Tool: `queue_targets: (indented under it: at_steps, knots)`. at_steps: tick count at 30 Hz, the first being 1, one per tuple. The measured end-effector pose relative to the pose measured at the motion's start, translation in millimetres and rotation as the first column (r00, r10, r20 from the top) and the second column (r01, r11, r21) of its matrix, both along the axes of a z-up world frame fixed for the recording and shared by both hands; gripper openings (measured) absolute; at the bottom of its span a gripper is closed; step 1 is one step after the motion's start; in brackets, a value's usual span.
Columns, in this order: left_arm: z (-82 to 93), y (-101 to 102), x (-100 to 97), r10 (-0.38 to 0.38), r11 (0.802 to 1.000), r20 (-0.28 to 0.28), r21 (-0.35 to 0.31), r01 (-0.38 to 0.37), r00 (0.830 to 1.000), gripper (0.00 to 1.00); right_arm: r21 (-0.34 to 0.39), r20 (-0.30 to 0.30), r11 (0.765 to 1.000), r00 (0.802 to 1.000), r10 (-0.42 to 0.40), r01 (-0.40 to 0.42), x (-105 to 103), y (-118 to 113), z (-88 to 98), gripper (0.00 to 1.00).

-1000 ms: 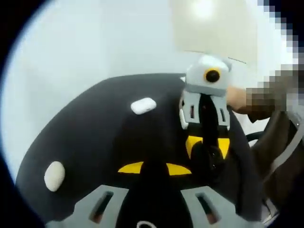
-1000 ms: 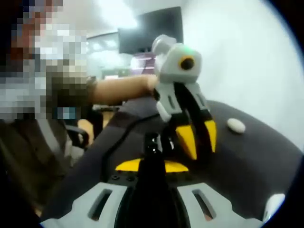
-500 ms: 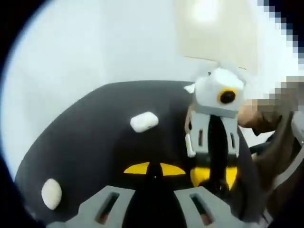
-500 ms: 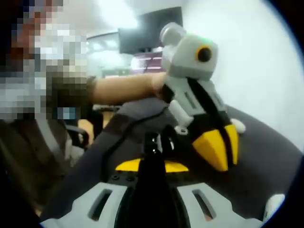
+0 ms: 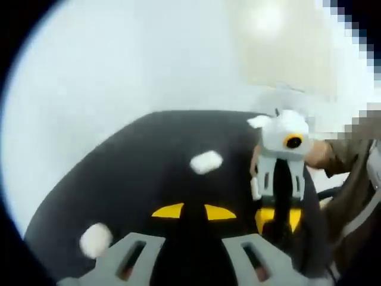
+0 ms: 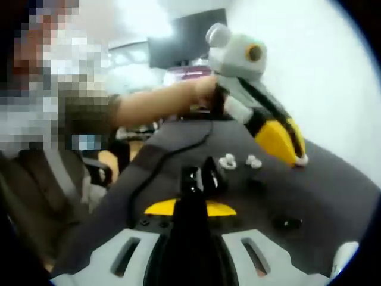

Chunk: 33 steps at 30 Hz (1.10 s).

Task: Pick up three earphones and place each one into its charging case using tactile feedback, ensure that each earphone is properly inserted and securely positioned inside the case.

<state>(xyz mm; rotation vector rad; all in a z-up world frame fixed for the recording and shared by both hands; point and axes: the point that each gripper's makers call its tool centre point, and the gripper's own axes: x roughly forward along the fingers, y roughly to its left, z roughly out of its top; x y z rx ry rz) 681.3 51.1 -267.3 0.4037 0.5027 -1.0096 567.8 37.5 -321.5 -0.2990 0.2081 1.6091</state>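
On the round dark grey desk (image 5: 125,173), two white oval charging cases: one blurred (image 5: 95,239) near the left edge, another (image 5: 206,161) farther in, with the left claw (image 5: 193,211) apart. Beyond the right claw (image 6: 189,207), seemingly together, two small white earphones (image 6: 239,161) lying side by side.

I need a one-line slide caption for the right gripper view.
Left gripper reaches over a dark table toward a white case, past two white earphones and a black case.

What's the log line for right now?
left claw: tips at white case | right claw: low over table | two white earbuds: loose on table
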Motion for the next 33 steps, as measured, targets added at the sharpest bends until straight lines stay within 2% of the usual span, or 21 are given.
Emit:
queue_targets:
  at_steps: [4, 7, 12, 13, 14, 17, 21, 27, 33]
  knots:
    - [-19.0, 20.3, -10.9, 0.017, 1.000, -0.088, 0.024, -0.015, 0.996, 0.07, 0.000, -0.001, 1.000, 1.000, 0.000, 0.000, -0.4, 0.7, -0.1, 0.18]
    - [-38.4, 22.8, -20.4, 0.016, 0.997, -0.095, 0.080, -0.008, 0.995, 0.07, 0.001, 0.001, 1.000, 1.000, -0.001, 0.001, -0.4, 0.6, -0.2, 0.18]
    - [-53.5, 7.8, -30.0, -0.007, 0.996, -0.102, 0.093, 0.017, 0.995, 0.08, 0.003, -0.001, 1.000, 1.000, 0.001, -0.001, -0.4, 0.2, -0.2, 0.18]
    - [-58.3, 7.0, -31.3, -0.009, 0.993, -0.097, 0.114, 0.020, 0.995, 0.09, 0.003, -0.001, 1.000, 1.000, 0.001, -0.001, -0.4, 0.0, -0.2, 0.18]
    - [-58.2, 6.3, -28.4, -0.011, 0.992, -0.060, 0.126, 0.018, 0.998, 0.10, 0.003, 0.000, 1.000, 1.000, 0.001, -0.001, -0.5, -0.1, -0.3, 0.18]
    - [-58.6, 4.3, -32.3, -0.001, 0.994, -0.101, 0.109, 0.012, 0.995, 0.04, 0.005, 0.000, 1.000, 1.000, 0.002, -0.002, -0.3, -0.5, -0.3, 0.18]
    - [-49.9, 9.3, -33.9, 0.002, 0.994, -0.078, 0.110, 0.007, 0.997, 0.04, 0.006, -0.001, 1.000, 1.000, 0.002, -0.002, 0.0, -0.9, -0.3, 0.18]
    - [-28.1, 21.2, -59.4, -0.014, 0.997, -0.039, 0.077, 0.017, 0.999, 0.04, 0.005, 0.002, 1.000, 1.000, 0.002, -0.002, 0.6, -1.0, -0.3, 0.18]
    - [-34.3, 27.8, -68.1, 0.029, 0.998, -0.029, 0.059, -0.027, 0.999, 0.04, 0.005, 0.005, 1.000, 1.000, 0.001, -0.001, 1.0, -0.7, -0.4, 0.18]
